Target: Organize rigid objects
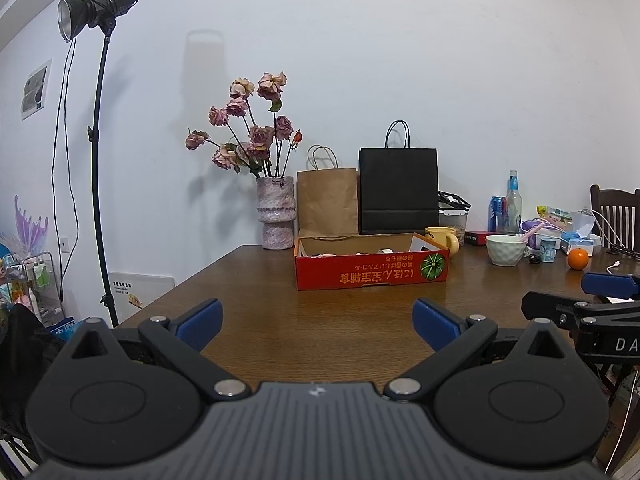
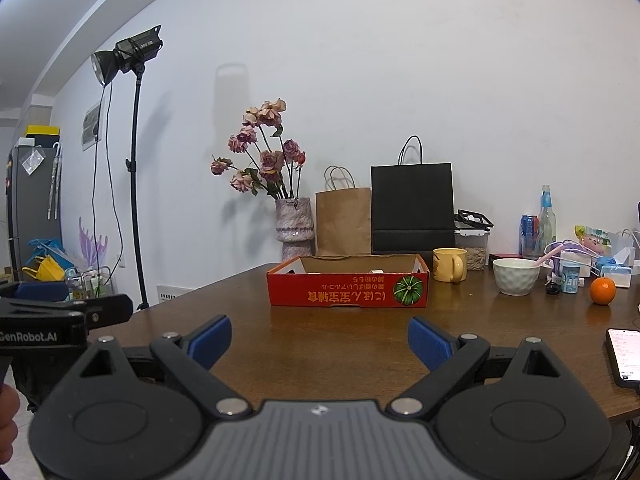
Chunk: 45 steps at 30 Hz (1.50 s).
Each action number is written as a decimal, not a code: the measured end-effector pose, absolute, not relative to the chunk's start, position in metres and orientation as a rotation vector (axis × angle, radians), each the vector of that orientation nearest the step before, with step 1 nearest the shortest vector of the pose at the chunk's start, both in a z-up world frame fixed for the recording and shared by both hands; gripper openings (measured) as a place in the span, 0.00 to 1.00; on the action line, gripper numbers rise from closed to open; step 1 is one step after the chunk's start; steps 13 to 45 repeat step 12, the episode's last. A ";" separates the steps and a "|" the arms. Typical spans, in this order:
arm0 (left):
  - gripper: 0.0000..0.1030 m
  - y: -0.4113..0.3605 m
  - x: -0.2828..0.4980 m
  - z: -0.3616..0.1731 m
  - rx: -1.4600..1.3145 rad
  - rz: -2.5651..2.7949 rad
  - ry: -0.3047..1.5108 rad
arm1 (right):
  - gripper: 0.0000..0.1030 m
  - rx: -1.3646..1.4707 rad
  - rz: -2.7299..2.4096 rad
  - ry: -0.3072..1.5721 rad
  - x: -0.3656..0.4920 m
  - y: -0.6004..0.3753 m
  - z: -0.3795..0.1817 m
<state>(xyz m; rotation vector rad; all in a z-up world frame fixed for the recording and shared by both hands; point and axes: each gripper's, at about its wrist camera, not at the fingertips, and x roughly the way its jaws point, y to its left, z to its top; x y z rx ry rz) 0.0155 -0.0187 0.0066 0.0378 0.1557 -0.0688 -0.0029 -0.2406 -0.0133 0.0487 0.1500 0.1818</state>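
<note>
A red cardboard tray (image 1: 372,274) with a pumpkin print sits on the brown wooden table (image 1: 320,320); it also shows in the right wrist view (image 2: 348,292). It holds a few small items that I cannot make out. A yellow mug (image 2: 450,265), a white bowl (image 2: 515,276) with a pink spoon, and an orange (image 2: 603,290) stand to its right. My left gripper (image 1: 318,322) is open and empty above the table's near edge. My right gripper (image 2: 320,340) is open and empty, beside the left one.
A vase of dried roses (image 1: 276,216), a brown paper bag (image 1: 327,202) and a black paper bag (image 1: 398,190) stand along the wall. Bottles, a can and packets crowd the far right (image 2: 544,224). A phone (image 2: 625,356) lies at the right edge. A light stand (image 1: 98,152) is left.
</note>
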 end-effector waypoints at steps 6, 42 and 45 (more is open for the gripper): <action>1.00 -0.019 0.015 0.006 0.038 -0.071 0.157 | 0.92 0.051 0.182 0.153 -0.003 -0.241 -0.014; 1.00 -0.017 0.017 0.005 0.036 -0.079 0.164 | 0.92 0.053 0.183 0.155 -0.002 -0.240 -0.015; 1.00 -0.017 0.017 0.005 0.036 -0.079 0.164 | 0.92 0.053 0.183 0.155 -0.002 -0.240 -0.015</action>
